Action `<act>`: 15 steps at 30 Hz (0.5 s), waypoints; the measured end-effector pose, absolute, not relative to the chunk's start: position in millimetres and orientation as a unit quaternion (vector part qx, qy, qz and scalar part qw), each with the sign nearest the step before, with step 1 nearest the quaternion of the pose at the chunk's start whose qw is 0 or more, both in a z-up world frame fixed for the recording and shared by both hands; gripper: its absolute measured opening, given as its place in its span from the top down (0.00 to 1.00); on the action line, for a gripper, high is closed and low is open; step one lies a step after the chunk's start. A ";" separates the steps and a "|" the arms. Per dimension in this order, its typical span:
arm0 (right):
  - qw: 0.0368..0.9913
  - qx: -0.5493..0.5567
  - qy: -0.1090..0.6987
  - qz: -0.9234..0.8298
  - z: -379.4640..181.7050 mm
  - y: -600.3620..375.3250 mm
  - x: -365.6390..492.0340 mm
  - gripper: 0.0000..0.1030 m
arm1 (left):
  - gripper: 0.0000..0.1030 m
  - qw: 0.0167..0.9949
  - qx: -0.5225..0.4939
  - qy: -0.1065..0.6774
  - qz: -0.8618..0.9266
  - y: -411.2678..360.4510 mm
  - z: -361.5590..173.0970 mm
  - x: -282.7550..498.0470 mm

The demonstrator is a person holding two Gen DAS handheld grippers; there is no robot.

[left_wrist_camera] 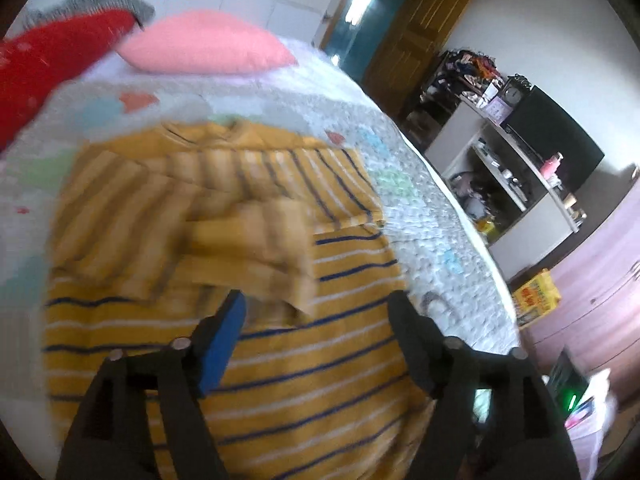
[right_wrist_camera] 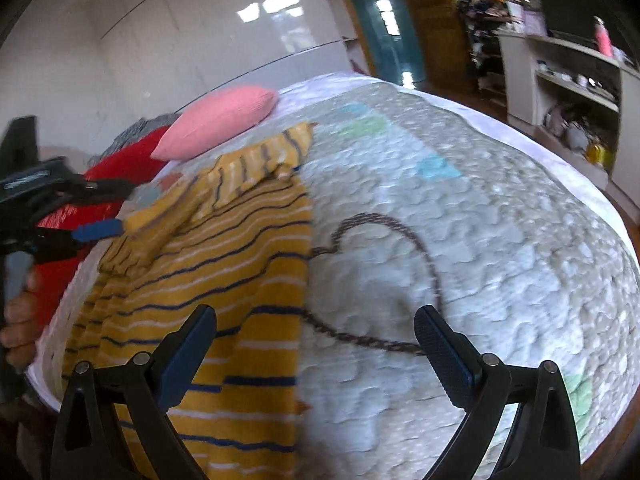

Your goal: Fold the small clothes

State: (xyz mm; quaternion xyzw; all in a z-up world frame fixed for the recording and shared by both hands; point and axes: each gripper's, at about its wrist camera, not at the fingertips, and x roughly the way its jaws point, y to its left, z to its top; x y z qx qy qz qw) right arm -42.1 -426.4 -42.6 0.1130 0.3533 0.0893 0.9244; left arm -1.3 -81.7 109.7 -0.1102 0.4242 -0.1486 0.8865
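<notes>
A mustard shirt with navy and white stripes lies flat on the quilted bed. Both its sleeves are folded in over the chest, the nearer sleeve blurred. My left gripper hovers open just above the shirt's lower half, and nothing sits between its pads. In the right wrist view the shirt fills the lower left, and my right gripper stands open over the shirt's right edge and the quilt. The left gripper also shows there at the far left, open, held by a hand.
A pink pillow and a red cushion lie at the head of the bed. Beyond the bed's right edge stand white shelves full of clutter and a yellow box on the floor. A brown heart outline is stitched into the quilt.
</notes>
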 end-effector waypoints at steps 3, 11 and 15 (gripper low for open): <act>0.926 0.098 0.352 0.095 -41.7 -419.3 -41.7 0.02 | 0.22 0.906 -0.086 0.401 -0.102 -47.3 113.0 -34.9; 0.923 0.047 0.363 0.119 -32.5 -381.4 -11.6 0.02 | 0.20 0.903 -0.189 0.385 -0.002 63.4 90.3 -100.7; 0.923 0.026 0.357 0.138 -17.7 -353.4 10.7 0.02 | 0.20 0.900 -0.189 0.393 0.020 79.4 73.8 -108.0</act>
